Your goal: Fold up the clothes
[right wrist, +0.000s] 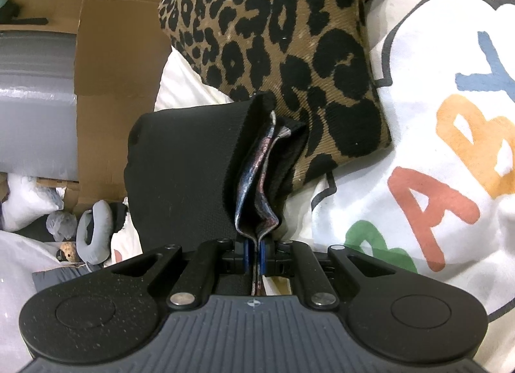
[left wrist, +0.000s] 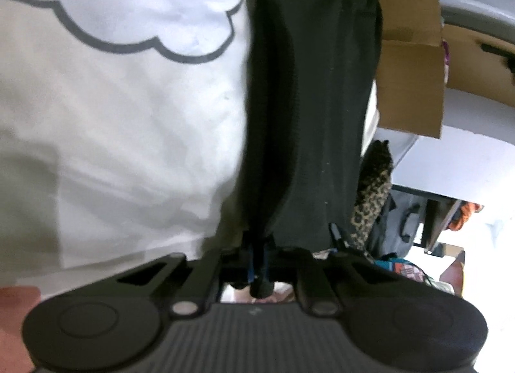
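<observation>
A black garment point(left wrist: 309, 99) hangs stretched away from my left gripper point(left wrist: 257, 257), whose jaws are shut on its near edge. In the right wrist view the same black garment point(right wrist: 180, 163) bunches in front of my right gripper point(right wrist: 254, 254), with a printed inner layer point(right wrist: 257, 186) showing in its fold. The right jaws are shut on that fold. A leopard-print cloth point(right wrist: 273, 35) lies just behind the garment. Both rest on a white cloth with a cloud outline and coloured letters point(left wrist: 112, 83) point(right wrist: 434, 147).
Open cardboard boxes point(left wrist: 408, 51) point(right wrist: 112, 67) stand beside the pile. The leopard-print cloth point(left wrist: 373, 186) hangs at the right of the left view. Bags and a grey neck pillow point(right wrist: 96, 231) lie on the floor at lower left.
</observation>
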`<state>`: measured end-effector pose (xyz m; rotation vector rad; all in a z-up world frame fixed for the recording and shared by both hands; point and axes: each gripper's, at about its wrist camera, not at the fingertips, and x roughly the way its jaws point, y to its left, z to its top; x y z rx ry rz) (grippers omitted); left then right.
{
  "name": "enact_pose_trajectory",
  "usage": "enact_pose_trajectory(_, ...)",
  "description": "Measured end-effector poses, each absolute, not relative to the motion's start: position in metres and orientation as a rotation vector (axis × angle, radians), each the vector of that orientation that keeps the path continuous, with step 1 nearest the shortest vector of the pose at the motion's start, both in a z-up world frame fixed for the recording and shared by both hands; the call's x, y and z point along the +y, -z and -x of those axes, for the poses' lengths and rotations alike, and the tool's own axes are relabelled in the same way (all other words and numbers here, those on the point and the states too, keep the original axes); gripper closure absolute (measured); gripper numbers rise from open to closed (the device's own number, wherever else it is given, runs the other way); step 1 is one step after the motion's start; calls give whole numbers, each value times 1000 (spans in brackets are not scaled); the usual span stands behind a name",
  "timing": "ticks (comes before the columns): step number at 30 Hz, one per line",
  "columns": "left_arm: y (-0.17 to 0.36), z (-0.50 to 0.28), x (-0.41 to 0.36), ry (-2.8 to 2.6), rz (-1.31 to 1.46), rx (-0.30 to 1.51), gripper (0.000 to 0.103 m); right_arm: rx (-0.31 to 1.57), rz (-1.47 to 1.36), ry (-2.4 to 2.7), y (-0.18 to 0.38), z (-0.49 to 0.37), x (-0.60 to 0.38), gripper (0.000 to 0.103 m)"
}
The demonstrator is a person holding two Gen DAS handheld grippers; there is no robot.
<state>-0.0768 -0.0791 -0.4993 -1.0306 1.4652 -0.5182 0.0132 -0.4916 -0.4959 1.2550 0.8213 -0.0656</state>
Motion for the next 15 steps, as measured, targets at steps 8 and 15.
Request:
enact_pose_trajectory(8, 481, 67, -82, 472, 912, 1515, 99, 741, -1326, 79, 495, -5, -499, 63)
enact_pose_trajectory(15, 461, 53, -87, 476, 775, 1559, 99, 679, -1368, 108, 499, -2, -502, 62)
